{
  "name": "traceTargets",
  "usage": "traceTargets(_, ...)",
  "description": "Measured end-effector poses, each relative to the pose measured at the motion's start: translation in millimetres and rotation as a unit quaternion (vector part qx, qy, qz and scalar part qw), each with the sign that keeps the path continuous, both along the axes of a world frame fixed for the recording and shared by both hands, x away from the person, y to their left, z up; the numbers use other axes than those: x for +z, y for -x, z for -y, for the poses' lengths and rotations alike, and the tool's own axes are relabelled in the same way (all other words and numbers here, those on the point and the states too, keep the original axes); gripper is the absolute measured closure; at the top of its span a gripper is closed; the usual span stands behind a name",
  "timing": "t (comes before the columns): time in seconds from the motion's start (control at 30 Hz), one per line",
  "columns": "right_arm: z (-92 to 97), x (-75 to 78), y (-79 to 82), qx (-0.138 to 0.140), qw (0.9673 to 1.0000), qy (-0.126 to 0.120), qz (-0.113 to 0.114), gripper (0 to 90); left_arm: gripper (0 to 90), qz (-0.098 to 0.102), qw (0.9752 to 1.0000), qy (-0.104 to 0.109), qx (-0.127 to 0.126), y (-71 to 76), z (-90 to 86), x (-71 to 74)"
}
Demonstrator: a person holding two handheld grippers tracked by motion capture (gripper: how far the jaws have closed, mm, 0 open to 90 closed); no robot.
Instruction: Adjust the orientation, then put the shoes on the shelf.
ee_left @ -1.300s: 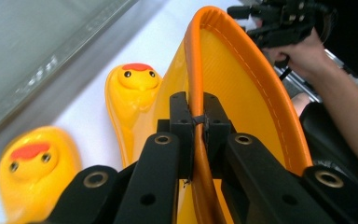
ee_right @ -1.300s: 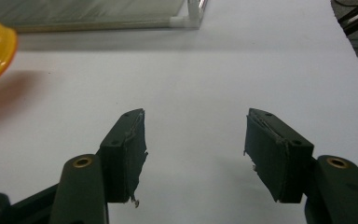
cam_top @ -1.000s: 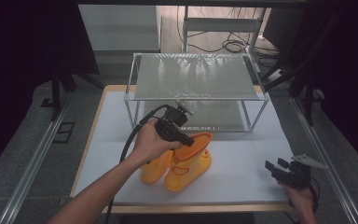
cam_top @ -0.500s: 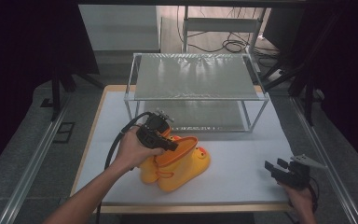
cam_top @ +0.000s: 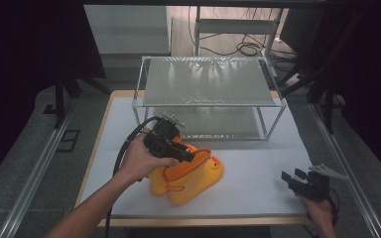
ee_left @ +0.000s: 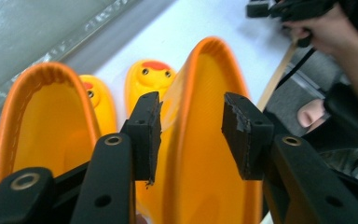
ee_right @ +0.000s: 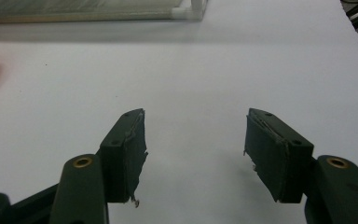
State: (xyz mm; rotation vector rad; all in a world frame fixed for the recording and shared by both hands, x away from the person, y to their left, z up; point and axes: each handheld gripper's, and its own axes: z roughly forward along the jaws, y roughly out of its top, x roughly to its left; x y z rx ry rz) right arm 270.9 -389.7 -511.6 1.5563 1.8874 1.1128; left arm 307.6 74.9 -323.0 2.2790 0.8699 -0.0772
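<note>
A white table (cam_top: 258, 173) with a wooden edge stands in a dark room, grey floor around it and cables on the floor behind. At the table's far side sits a two-level rack (cam_top: 208, 82) with a metal frame and frosted shelves. In front of the rack, left of centre, a pair of yellow boots (cam_top: 186, 173) with orange rims and duck faces on the toes lies on the table, side by side and touching. The left gripper (cam_top: 191, 157) is held over the boots; in the left gripper view its jaws are apart and straddle the orange rim of one boot (ee_left: 205, 140), one pad (ee_left: 144, 135) outside it and one inside, neither plainly pressing the wall. The right gripper (cam_top: 293, 177) rests low at the table's near right corner, well apart from the boots, its jaws spread wide over bare tabletop.
</note>
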Motion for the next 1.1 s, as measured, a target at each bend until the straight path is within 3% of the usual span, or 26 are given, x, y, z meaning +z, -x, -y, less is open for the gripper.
traceTargets(0.4, 0.5, -1.6, -0.7, 0.003, 1.0000, 0.002, -0.001, 37.7, 52.0, 0.012, 0.9997, 0.018, 0.009, -0.3, -16.5, 21.5)
traceTargets(0.83, 0.9, 0.3, 0.2, 0.004, 1.0000, 0.003, -0.004, 37.5, 46.3, 0.008, 0.9998, 0.015, 0.014, 0.4, -35.3, 26.9)
traceTargets(1.1, 2.3, 0.6, 1.5, 0.003, 1.0000, 0.003, -0.003, 37.5, 43.7, -0.002, 1.0000, 0.008, 0.003, -1.0, -36.8, 20.2)
